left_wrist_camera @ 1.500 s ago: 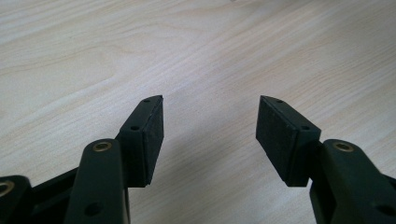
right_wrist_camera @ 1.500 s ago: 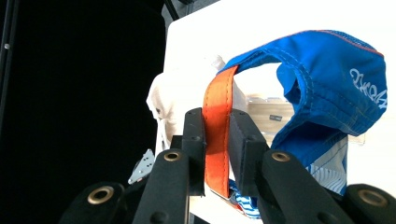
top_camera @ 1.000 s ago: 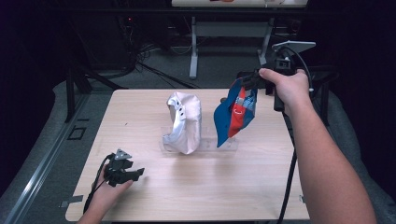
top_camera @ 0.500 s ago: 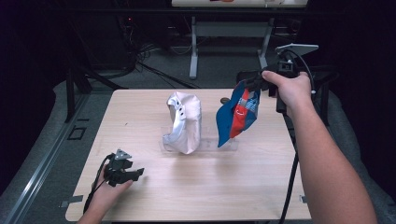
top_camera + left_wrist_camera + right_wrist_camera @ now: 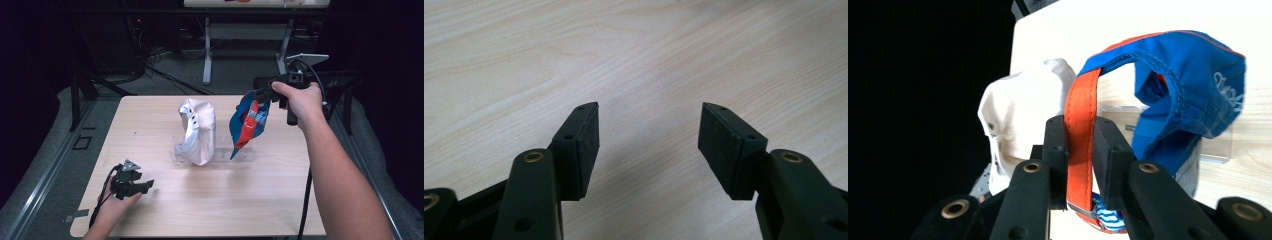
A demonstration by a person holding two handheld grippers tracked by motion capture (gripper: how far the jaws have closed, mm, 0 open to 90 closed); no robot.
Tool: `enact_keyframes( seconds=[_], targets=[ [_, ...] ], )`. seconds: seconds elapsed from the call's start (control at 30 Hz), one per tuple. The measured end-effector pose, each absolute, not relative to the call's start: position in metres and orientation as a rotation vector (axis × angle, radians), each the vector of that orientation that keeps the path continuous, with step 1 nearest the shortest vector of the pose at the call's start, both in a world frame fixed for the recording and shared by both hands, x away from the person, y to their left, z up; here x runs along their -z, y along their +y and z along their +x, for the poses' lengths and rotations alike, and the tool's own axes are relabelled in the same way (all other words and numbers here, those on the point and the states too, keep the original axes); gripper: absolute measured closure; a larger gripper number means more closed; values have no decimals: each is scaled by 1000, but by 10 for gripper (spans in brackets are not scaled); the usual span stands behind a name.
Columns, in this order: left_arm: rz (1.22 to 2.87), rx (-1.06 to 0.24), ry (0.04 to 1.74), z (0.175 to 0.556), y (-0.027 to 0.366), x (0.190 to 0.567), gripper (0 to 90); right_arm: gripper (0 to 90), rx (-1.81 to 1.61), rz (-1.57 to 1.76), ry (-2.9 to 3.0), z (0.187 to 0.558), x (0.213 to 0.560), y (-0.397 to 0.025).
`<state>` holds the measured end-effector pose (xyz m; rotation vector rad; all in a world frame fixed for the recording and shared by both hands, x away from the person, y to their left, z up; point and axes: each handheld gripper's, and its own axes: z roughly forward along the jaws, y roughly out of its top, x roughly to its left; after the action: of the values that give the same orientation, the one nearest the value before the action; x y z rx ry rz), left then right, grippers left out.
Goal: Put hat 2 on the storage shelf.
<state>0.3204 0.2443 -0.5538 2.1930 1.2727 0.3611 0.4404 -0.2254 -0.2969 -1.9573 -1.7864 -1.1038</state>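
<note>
A blue cap (image 5: 248, 125) with an orange strap (image 5: 1080, 130) hangs above the table's right half, and my right gripper (image 5: 261, 94) is shut on that strap. In the right gripper view the two jaws pinch the orange band and the blue cap (image 5: 1188, 100) dangles beyond them. A white cap (image 5: 196, 132) stands upright on a clear plastic stand (image 5: 245, 155) at the table's middle. My left gripper (image 5: 142, 186) lies low at the front left of the table, open; its pads (image 5: 586, 145) are spread over bare wood with nothing between them.
The wooden table (image 5: 150, 115) ends in dark floor on all sides. A white desk frame (image 5: 207, 50) and cables stand behind it. The right forearm (image 5: 335, 170) crosses the table's right side.
My right gripper has carried the blue cap a little up and to the right, away from the stand. The left gripper has stayed put.
</note>
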Motion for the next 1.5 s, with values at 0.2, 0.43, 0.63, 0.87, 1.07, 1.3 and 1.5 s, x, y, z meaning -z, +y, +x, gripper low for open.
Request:
enact_keyframes(
  seconds=[0.2, 0.43, 0.63, 0.87, 1.07, 1.3, 1.5],
  targets=[
    [2194, -365, 1269, 320, 244, 554, 425, 777, 1099, -1955, -1780, 440, 302, -225],
    [2191, -365, 1273, 320, 244, 554, 425, 777, 1082, -1955, -1783, 440, 310, -223],
    [2193, -363, 1271, 320, 244, 554, 425, 776, 1042, -1958, -1816, 440, 317, -218],
    [2193, -363, 1272, 320, 244, 554, 425, 770, 1003, -1979, -1838, 437, 327, -217],
    [2194, -364, 1273, 320, 244, 554, 425, 708, 984, -1995, -1867, 433, 331, -222],
    [2191, -364, 1276, 320, 244, 554, 425, 631, 981, -2029, -1910, 425, 337, -228],
    [2181, -377, 1279, 320, 244, 554, 425, 577, 982, -2027, -1966, 412, 347, -226]
  ],
)
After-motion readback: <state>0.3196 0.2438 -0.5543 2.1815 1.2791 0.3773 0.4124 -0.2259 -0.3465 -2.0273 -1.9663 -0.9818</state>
